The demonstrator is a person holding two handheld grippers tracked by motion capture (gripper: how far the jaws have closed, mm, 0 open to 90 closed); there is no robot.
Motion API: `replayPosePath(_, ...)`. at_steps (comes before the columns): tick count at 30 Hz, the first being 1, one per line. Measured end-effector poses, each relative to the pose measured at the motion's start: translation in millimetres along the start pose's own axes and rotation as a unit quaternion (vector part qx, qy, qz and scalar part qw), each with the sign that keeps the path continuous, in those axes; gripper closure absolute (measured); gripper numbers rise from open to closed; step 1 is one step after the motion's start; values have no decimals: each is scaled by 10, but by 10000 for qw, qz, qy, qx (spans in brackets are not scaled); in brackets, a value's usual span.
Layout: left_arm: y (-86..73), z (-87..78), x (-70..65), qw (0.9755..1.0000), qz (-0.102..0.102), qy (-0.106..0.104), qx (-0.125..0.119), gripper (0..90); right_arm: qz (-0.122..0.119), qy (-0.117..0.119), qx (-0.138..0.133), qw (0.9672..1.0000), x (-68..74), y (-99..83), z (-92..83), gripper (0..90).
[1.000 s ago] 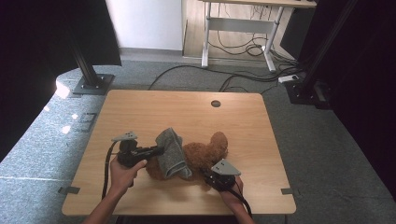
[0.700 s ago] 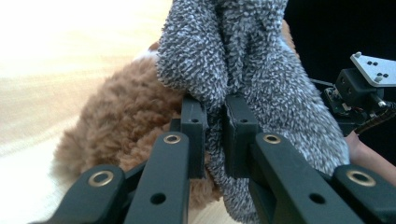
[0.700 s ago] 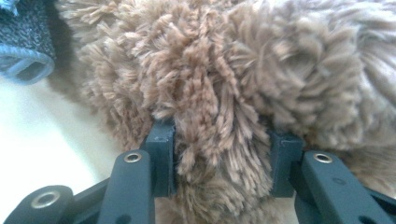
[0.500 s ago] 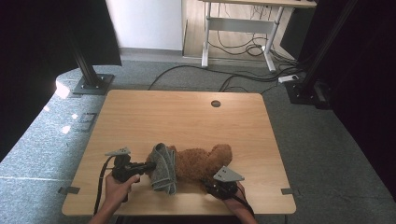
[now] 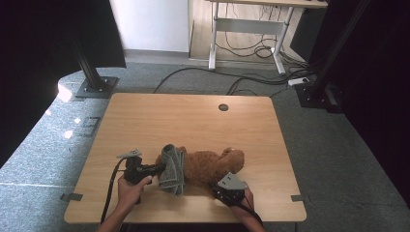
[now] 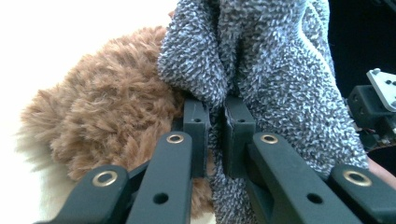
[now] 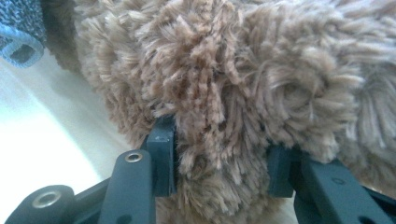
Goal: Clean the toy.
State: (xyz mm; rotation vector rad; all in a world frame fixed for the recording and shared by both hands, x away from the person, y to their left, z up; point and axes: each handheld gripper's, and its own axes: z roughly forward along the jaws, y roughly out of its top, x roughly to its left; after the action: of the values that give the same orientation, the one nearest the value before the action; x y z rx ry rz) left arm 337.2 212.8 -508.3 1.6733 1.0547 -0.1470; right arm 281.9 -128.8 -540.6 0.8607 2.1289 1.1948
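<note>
**A wooden table in a dim, curtained bay**

The table (image 5: 193,121) is pale wood with a round cable hole (image 5: 223,107) near its far edge. Grey carpet (image 5: 333,154) lies all round. Black curtains (image 5: 43,43) hang at both sides. Two black stands (image 5: 94,87) are bolted to the floor. Behind, a white desk (image 5: 251,24) stands over tangled cables (image 5: 251,82). Light patches fall at the left.

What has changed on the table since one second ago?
The left gripper came down toward the table's near edge, pulling the grey cloth lower along the bear. Its jaws stay shut on the cloth. The right gripper keeps holding the bear.
</note>
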Motion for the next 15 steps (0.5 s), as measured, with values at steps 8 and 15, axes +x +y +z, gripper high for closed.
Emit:
replayPosePath(8, 272, 202, 52, 9993, 220, 295, 96, 814, 309, -160, -46, 9994, -227, 32, 132, 542)
replayPosePath(15, 225, 128, 27, 9985, 378, 359, 165, 811, 310, -52, -63, 9995, -231, 8, 95, 497)
